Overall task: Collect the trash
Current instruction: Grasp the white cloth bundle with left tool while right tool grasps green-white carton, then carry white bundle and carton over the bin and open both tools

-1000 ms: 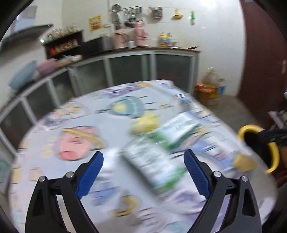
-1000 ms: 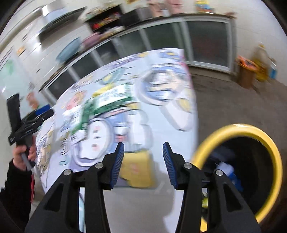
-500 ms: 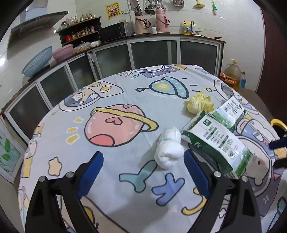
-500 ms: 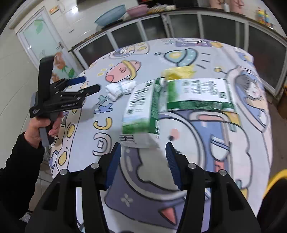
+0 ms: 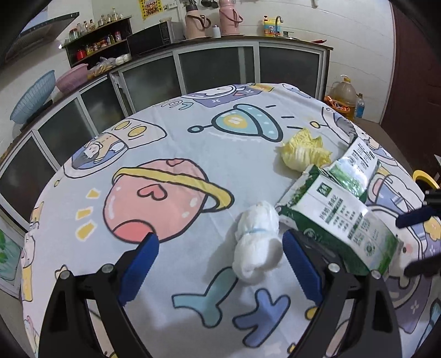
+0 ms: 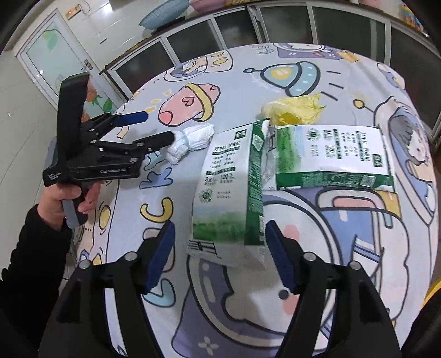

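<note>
Crumpled white tissue wad (image 5: pixel 257 245) lies between wide-spread left gripper (image 5: pixel 220 264) fingers; right gripper (image 6: pixel 219 253) likewise wide.

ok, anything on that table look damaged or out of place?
Yes. Two green-and-white milk cartons lie flattened and torn open: one just ahead of the right claw, the other beyond it. A wilted yellow cabbage leaf and a wadded white tissue lie loose on the cartoon tablecloth. No spills visible.

A cartoon tablecloth (image 5: pixel 171 154) covers the table. Behind it, cabinets (image 5: pixel 215 68) carry a microwave (image 5: pixel 151 40), pink flasks (image 5: pixel 195 23) and what looks like a blue basket (image 5: pixel 33 96).
</note>
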`<act>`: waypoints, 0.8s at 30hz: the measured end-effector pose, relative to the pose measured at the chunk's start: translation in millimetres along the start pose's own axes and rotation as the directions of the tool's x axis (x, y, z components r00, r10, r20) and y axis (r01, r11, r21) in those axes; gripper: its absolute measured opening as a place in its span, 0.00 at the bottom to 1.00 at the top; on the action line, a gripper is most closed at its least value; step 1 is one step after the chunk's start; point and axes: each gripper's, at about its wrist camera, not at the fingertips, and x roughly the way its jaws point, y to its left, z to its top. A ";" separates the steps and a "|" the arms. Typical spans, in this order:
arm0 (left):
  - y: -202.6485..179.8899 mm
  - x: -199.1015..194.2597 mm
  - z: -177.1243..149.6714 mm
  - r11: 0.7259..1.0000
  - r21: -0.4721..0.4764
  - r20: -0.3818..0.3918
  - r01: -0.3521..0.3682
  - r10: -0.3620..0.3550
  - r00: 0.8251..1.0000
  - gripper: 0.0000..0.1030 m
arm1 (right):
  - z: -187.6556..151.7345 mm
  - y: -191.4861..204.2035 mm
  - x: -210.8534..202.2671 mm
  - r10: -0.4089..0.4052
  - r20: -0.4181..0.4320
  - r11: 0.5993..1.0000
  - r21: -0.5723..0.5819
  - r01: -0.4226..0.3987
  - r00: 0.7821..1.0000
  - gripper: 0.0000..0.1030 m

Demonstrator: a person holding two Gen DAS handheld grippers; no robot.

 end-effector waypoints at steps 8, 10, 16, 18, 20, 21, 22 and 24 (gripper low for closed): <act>-1.6 38.3 11.9 0.998 -0.043 -0.061 0.040 -0.043 0.997 0.85 | 13.4 -3.2 24.0 -0.040 -0.032 0.999 0.019 0.040 0.999 0.71; 0.7 48.4 12.5 0.996 -0.070 -0.081 0.051 -0.056 0.995 0.85 | 15.0 -5.7 31.1 -0.027 -0.053 0.999 0.040 0.029 0.998 0.71; 8.3 61.4 10.2 0.980 -0.149 -0.085 0.133 -0.147 0.985 0.71 | 16.0 -4.0 47.5 -0.034 -0.097 0.999 0.030 0.037 0.995 0.62; 10.4 60.1 9.8 0.971 -0.167 -0.077 0.172 -0.187 0.979 0.49 | 15.6 -4.8 49.1 -0.032 -0.095 0.999 0.037 0.036 0.995 0.61; 14.0 58.4 9.3 0.953 -0.202 -0.064 0.225 -0.242 0.968 0.35 | 15.6 -6.3 47.8 -0.023 -0.089 0.999 0.047 0.027 0.996 0.61; 14.7 57.6 9.0 0.947 -0.211 -0.061 0.241 -0.259 0.964 0.29 | 15.8 -7.3 47.0 -0.016 -0.087 0.998 0.055 0.021 0.996 0.60; 15.3 56.5 8.5 0.941 -0.218 -0.057 0.258 -0.276 0.959 0.29 | 15.7 -8.0 46.1 -0.009 -0.086 0.998 0.063 0.015 0.996 0.60; 16.0 55.3 7.2 0.940 -0.222 -0.056 0.259 -0.278 0.959 0.28 | 14.7 -7.8 42.9 -0.001 -0.084 0.998 0.066 0.007 0.996 0.60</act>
